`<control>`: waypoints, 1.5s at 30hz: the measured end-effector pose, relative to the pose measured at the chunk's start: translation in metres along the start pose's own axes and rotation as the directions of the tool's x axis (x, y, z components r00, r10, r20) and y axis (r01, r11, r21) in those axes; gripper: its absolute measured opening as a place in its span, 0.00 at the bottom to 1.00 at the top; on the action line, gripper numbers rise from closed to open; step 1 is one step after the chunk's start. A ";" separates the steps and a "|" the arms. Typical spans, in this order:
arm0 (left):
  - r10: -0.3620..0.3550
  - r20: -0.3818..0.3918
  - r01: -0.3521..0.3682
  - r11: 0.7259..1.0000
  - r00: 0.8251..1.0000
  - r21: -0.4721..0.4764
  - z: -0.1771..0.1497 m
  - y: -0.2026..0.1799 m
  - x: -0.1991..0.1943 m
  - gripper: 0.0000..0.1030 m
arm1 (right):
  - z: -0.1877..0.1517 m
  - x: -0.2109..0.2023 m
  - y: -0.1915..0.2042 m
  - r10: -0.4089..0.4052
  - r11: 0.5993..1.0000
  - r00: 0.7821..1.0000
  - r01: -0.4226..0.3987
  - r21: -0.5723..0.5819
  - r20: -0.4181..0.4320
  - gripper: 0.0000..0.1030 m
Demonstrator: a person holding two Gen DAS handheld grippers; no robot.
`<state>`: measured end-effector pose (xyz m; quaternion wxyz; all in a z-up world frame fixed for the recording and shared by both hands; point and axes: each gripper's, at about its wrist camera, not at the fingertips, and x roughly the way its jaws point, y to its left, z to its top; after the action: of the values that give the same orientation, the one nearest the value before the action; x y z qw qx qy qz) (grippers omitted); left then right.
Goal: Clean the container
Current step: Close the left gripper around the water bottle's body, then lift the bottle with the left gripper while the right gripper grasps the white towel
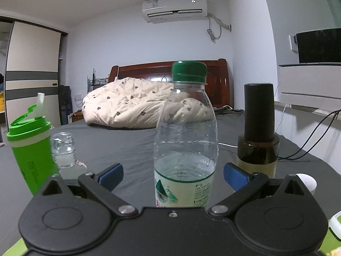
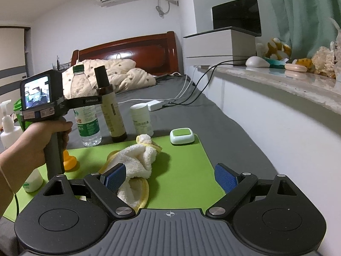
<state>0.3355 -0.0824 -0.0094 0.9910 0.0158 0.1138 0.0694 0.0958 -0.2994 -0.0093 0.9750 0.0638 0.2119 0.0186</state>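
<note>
A clear plastic water bottle with a green cap stands upright on the grey bed sheet, partly filled; it also shows in the right wrist view. My left gripper is open, its blue pads on either side of the bottle, apart from it. A white and yellow towel lies crumpled on the green mat. My right gripper is open just above the mat, its left pad next to the towel.
A dark bottle with a black cap stands right of the water bottle. A green cup and small glass jar stand at left. A white tube, green-white box, orange object and pump bottle are around.
</note>
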 end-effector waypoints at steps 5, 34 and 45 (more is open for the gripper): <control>-0.004 -0.015 0.004 1.000 1.000 0.001 -0.002 -0.003 0.008 0.90 | -0.002 0.001 0.001 -0.001 1.000 1.000 0.001 -0.001 -0.004 0.88; -0.025 -0.039 0.025 1.000 0.999 -0.017 -0.006 0.000 0.012 0.58 | -0.004 0.007 0.003 0.009 1.000 1.000 -0.009 -0.013 -0.017 0.88; -0.064 -0.046 0.062 0.997 0.997 -0.042 -0.004 0.009 -0.012 0.58 | -0.003 -0.003 0.012 0.027 0.999 1.000 -0.027 -0.031 -0.005 0.88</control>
<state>0.3220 -0.0747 -0.0102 0.9898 -0.0095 0.1362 0.0409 0.0916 -0.2879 -0.0086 0.9750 0.0516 0.2130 0.0353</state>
